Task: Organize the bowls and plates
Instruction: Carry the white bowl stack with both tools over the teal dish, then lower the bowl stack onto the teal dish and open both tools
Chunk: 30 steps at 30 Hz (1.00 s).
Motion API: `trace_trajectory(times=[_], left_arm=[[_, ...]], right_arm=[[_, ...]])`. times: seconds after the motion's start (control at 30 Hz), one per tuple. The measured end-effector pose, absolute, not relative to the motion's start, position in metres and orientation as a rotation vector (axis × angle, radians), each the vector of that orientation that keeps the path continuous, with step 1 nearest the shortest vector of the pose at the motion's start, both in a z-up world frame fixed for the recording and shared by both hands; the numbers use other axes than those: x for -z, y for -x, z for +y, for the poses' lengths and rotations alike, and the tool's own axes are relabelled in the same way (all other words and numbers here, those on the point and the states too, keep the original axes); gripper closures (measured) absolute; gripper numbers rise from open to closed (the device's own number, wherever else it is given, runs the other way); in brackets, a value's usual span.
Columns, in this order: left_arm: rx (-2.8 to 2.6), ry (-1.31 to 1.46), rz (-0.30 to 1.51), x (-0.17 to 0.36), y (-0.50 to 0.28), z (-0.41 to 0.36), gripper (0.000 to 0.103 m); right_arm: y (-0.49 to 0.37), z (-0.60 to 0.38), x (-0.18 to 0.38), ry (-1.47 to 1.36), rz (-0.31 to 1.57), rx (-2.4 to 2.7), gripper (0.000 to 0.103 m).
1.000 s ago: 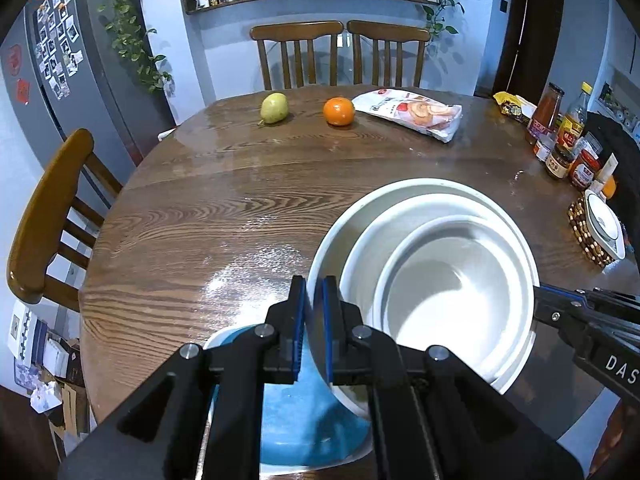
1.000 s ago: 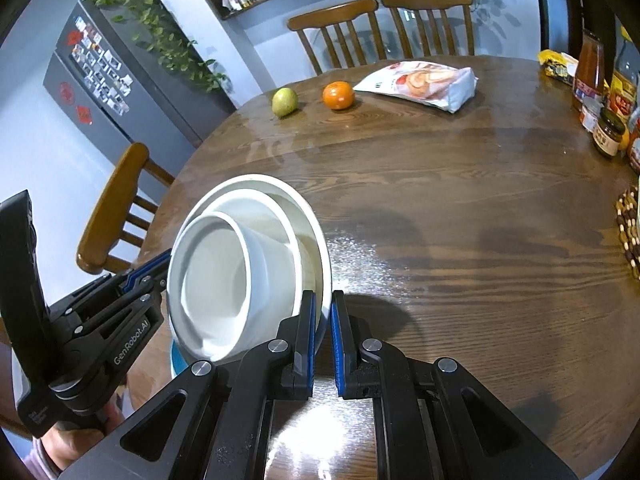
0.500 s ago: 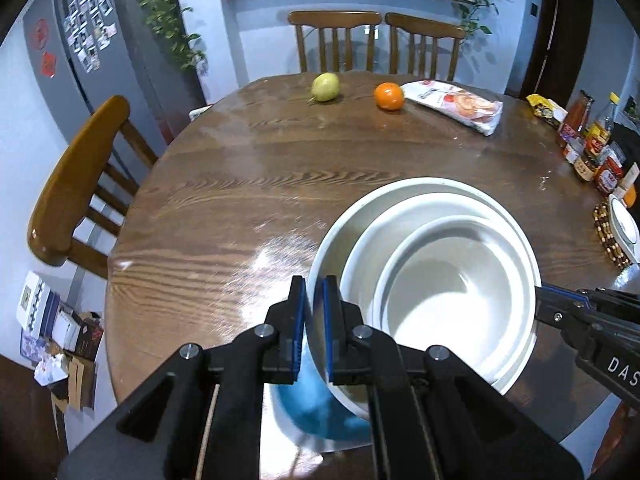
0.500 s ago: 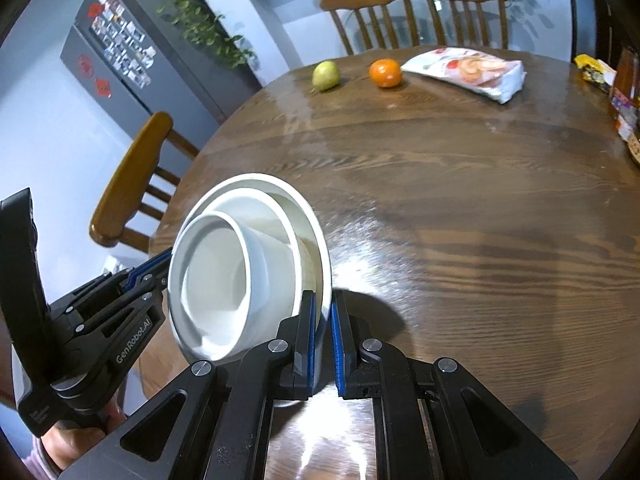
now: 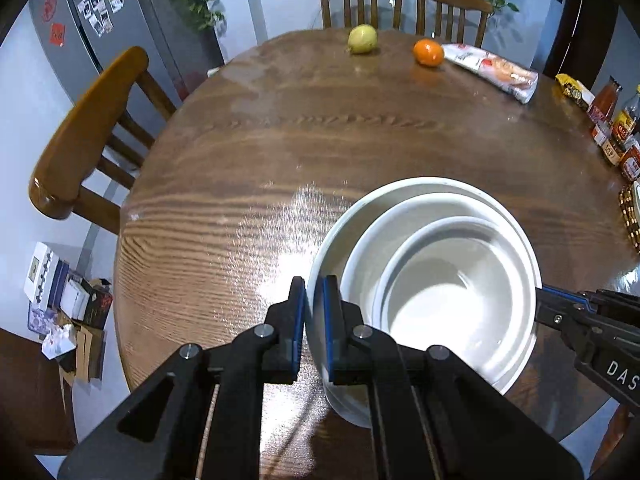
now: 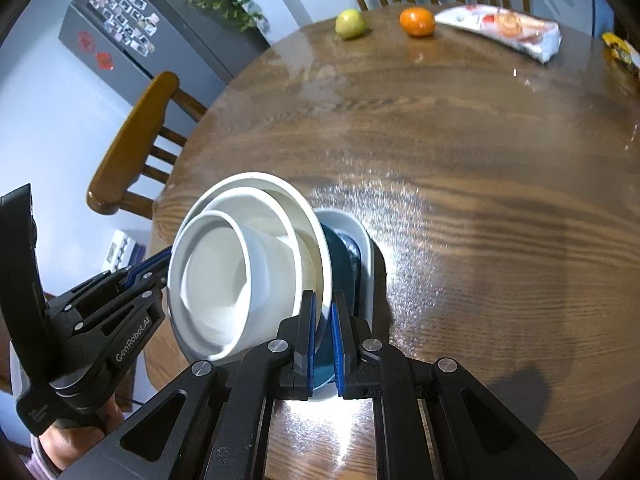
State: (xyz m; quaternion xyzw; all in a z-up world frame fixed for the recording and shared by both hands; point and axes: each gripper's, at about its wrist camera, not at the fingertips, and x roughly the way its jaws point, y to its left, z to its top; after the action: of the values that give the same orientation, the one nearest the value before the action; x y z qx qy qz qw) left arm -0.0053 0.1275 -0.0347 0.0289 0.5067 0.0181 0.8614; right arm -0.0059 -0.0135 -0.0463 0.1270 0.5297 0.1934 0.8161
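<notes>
Three white bowls (image 5: pixel 436 288) sit nested, largest outside, smallest innermost and off-centre toward the right side. Under them is one blue plate (image 6: pixel 340 264) with a white rim, seen only in the right wrist view, where its dark blue face peeks out behind the largest bowl. On the table (image 5: pixel 320 140) beyond the stack lie one pear (image 5: pixel 362 39), one orange (image 5: pixel 428 52) just right of the pear, and one snack bag (image 5: pixel 492 70) right of the orange. Three chairs stand around the table: two behind the pear and one (image 5: pixel 86 136) at the left edge. Several jars (image 5: pixel 616 136) cluster at the table's right edge.

The bowls are plain, glossy and deep, their rims forming offset rings. The stack is above the table's near edge, tilted in the right wrist view.

The left gripper (image 5: pixel 315 320) is clenched on the near-left rim of the largest bowl, one blue pad inside and one outside. The right gripper (image 6: pixel 323 328) pinches the stack's opposite rim, its pads closed over the bowl's wall; whether the plate edge is also between them is unclear.

Compared with a second ago, the stack has risen: the table looks farther below, the pear and orange sit higher in view, and the blue plate no longer shows beneath the left gripper.
</notes>
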Motion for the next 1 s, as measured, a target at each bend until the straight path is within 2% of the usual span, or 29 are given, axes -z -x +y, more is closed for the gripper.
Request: trace_trajectory(times=[0.27, 1.0], left_arm=[[-0.026, -0.083, 1.059, 0.037, -0.008, 0.121, 0.1], [-0.01, -0.091, 0.993, 0.039, -0.062, 0.104, 0.099]], right_arm=[[-0.006, -0.02, 0.056, -0.333, 1.17, -0.383, 0.092], [-0.051, -0.037, 0.049, -0.324, 1.066, -0.303, 0.092]])
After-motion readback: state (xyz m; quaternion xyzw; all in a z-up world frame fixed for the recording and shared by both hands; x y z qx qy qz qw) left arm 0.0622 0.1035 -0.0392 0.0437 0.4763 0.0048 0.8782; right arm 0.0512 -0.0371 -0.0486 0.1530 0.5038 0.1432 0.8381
